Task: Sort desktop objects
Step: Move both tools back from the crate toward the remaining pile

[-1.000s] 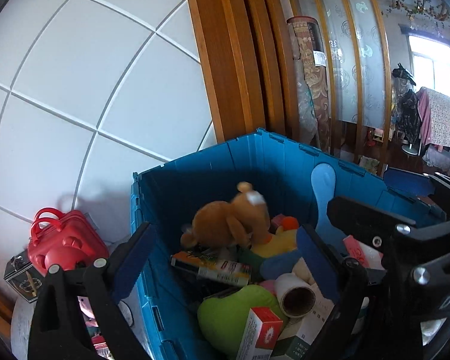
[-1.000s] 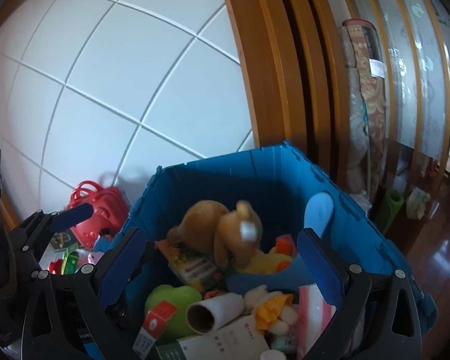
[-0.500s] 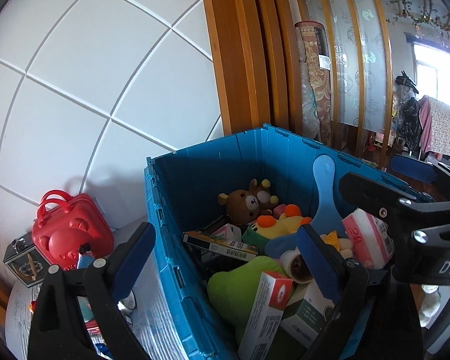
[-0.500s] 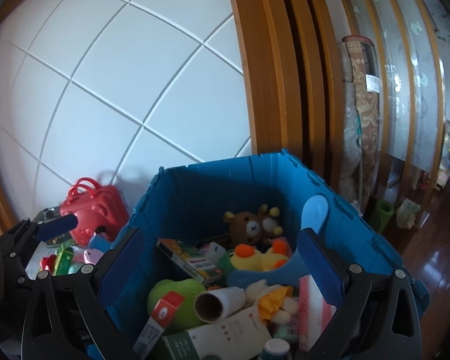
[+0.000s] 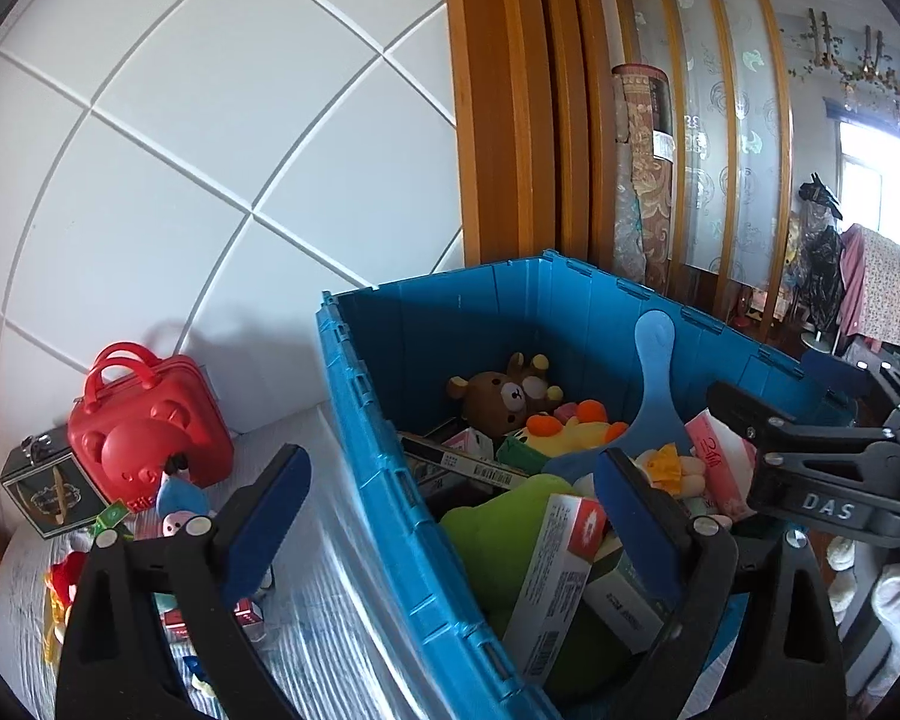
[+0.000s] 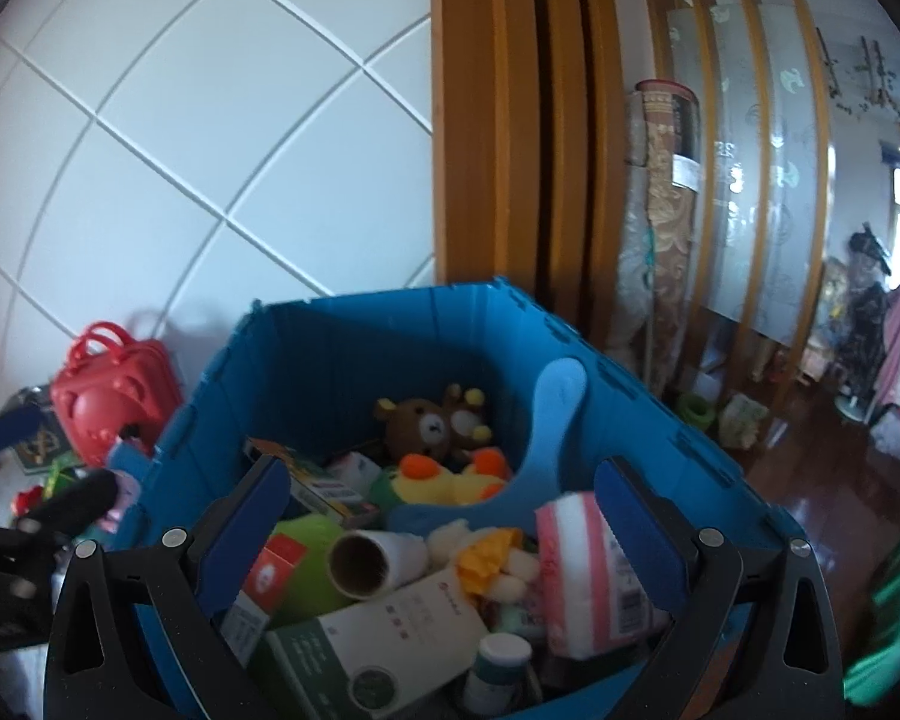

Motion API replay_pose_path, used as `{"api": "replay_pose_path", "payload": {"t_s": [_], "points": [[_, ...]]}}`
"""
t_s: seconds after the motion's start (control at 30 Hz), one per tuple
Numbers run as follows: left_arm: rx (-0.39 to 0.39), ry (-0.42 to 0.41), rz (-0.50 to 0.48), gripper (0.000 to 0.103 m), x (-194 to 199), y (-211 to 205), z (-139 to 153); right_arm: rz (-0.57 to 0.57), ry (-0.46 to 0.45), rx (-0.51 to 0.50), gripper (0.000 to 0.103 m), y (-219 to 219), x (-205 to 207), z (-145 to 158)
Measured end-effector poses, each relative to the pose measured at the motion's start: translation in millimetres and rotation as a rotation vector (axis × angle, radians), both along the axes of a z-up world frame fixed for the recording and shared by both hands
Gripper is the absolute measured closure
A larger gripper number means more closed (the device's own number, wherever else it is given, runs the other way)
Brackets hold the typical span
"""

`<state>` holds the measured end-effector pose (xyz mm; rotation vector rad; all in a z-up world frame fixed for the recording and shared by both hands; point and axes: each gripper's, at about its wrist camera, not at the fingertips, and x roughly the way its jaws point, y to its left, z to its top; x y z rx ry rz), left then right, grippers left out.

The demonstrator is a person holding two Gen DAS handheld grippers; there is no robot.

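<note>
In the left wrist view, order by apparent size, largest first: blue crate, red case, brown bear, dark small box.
1. Blue crate
2. Red case
3. Brown bear and dark small box: these look alike, so they are not ranked; the bear also lies deeper in the crate.

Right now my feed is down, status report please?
Left gripper open, empty. Right gripper open, empty. Brown bear lying in blue crate. Nothing in the way.

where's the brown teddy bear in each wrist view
Left wrist: brown teddy bear at the far end of the blue bin, right of centre.
Right wrist: bear just below picture centre, against the bin's back wall.
Shared landmark: yellow duck in front of it.
</note>
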<state>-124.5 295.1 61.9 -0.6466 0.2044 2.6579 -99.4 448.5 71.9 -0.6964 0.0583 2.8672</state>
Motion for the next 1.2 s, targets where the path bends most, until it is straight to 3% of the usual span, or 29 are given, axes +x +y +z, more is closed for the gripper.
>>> {"api": "replay_pose_path", "payload": {"t_s": [0.27,0.6,0.7,0.8,0.9,1.2], "points": [[0.03,0.01,0.128,0.005,18,-67,-20,0.042,0.008,0.003,0.0,-37,7,-13],[0.049,-0.011,0.451,0.004,22,-204,-72,0.242,0.282,0.037,0.0,-163,40,-5],[0.048,-0.037,0.532,0.004,20,-247,-93,0.315,0.322,0.057,0.0,-206,42,-14],[0.05,-0.088,0.592,0.004,16,-281,-120,0.448,0.229,0.063,0.0,-246,26,-33],[0.039,-0.144,0.635,0.004,10,-304,-151,0.523,0.126,-0.002,0.0,-271,4,-60],[0.02,-0.336,0.613,0.004,-27,-320,-230,0.514,-0.098,0.026,0.0,-296,-53,-152]]}}
